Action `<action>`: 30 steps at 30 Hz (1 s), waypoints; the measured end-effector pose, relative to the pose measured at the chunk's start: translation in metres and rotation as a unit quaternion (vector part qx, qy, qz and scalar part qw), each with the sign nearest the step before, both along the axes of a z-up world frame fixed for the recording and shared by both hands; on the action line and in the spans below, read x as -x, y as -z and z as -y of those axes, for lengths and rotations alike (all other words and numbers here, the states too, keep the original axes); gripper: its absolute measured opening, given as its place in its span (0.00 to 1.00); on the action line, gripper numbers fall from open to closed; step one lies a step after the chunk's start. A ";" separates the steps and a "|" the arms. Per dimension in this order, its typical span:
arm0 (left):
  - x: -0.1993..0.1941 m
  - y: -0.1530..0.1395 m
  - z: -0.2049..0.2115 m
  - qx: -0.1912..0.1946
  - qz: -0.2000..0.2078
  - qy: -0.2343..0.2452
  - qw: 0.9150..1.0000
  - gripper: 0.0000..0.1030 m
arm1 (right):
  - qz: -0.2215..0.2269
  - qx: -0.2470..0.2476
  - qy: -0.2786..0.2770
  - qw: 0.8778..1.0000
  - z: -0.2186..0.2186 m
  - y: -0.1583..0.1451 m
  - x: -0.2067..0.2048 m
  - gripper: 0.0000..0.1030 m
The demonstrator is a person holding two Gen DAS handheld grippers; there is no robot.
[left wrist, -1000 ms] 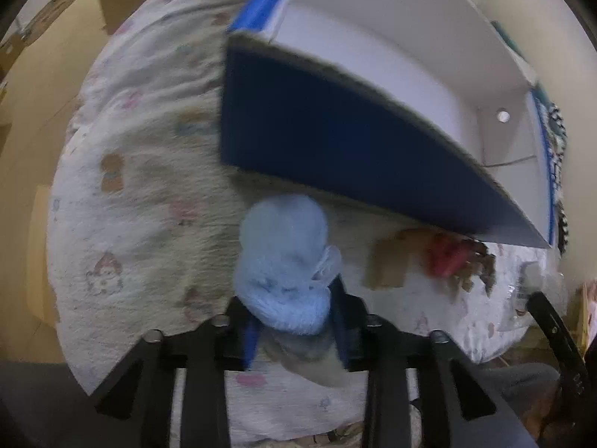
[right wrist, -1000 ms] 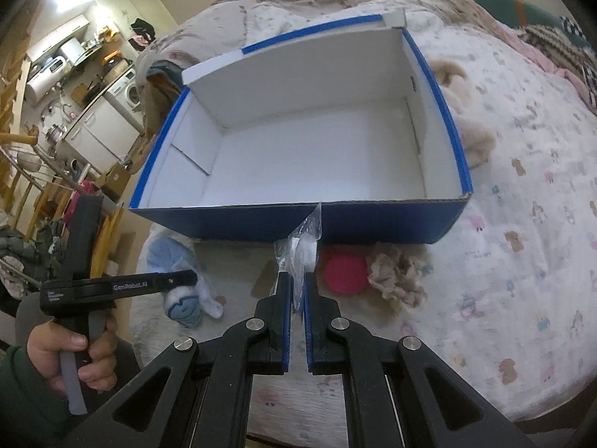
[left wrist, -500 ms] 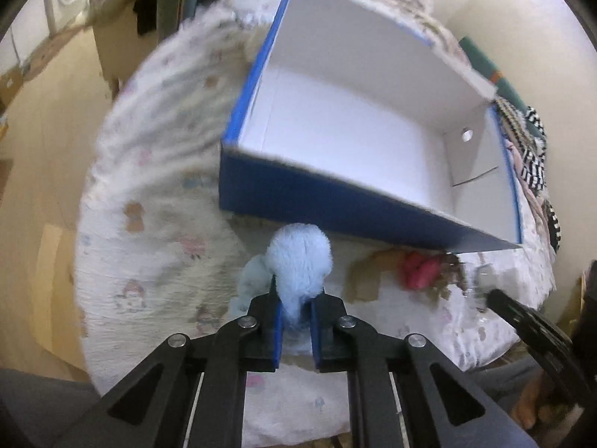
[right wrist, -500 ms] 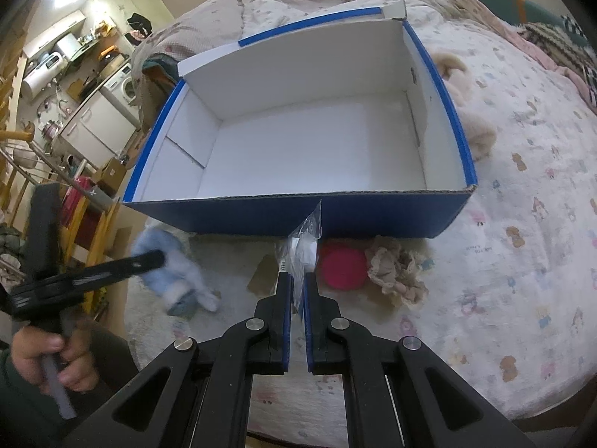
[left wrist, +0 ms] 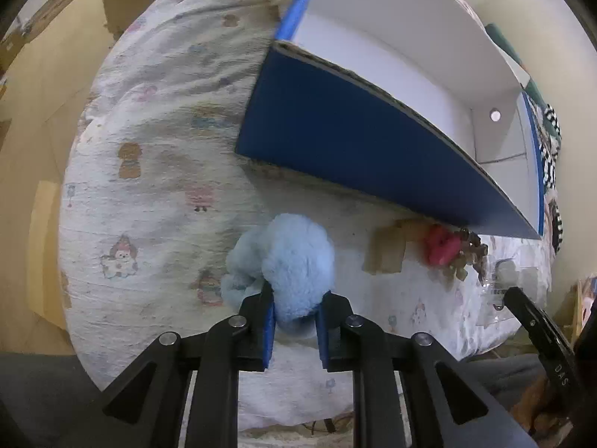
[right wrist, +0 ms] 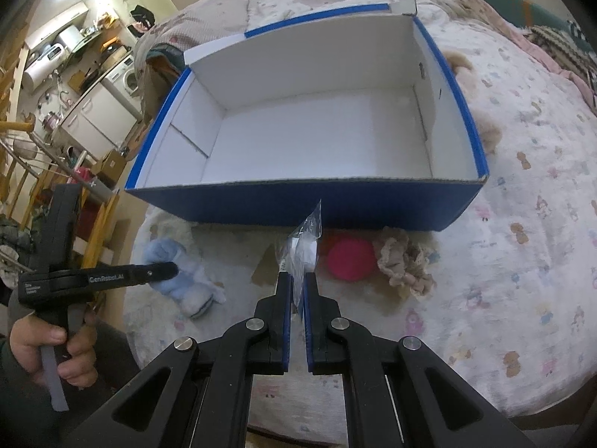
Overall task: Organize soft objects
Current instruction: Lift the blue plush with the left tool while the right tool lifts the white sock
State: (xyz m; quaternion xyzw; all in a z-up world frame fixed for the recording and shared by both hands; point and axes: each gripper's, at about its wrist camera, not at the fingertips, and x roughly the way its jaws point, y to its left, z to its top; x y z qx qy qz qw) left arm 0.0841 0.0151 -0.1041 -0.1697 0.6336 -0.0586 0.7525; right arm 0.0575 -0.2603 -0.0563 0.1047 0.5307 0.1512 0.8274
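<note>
A fluffy light-blue plush toy (left wrist: 298, 257) lies on the patterned bedspread in front of the blue box (left wrist: 354, 138). My left gripper (left wrist: 294, 298) points down at it with the toy squeezed between its pads, and the jaws are opening slightly. From the right wrist view the left gripper (right wrist: 164, 270) sits over the plush toy (right wrist: 186, 287), held by a person's hand. My right gripper (right wrist: 297, 280) is shut on a clear plastic bag (right wrist: 306, 239), held up just before the box's blue front wall (right wrist: 298, 209). The box's white inside holds nothing.
A red round soft thing (right wrist: 349, 259) and a crumpled beige fabric piece (right wrist: 405, 265) lie by the box's front wall. A brown paper scrap (left wrist: 386, 254) lies between them and the plush. A tan plush (right wrist: 462, 63) sits behind the box's right side. The bed edge drops at left.
My left gripper went from wide around the plush to a tight pinch, and now stands a little wider. Its view rose, then came back down. The right gripper stayed still.
</note>
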 end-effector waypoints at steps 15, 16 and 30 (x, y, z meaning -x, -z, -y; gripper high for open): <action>0.012 0.002 0.007 -0.010 0.011 0.022 1.000 0.10 | -0.142 -0.025 0.038 0.989 0.005 0.066 -0.029 0.09; 0.013 0.002 0.008 -0.006 0.013 0.024 1.000 0.09 | -0.143 -0.018 0.043 0.989 0.006 0.067 -0.030 0.17; 0.019 -0.031 0.032 0.079 0.073 0.083 0.991 0.08 | -0.087 -0.190 -0.015 0.978 -0.017 0.033 -0.027 0.56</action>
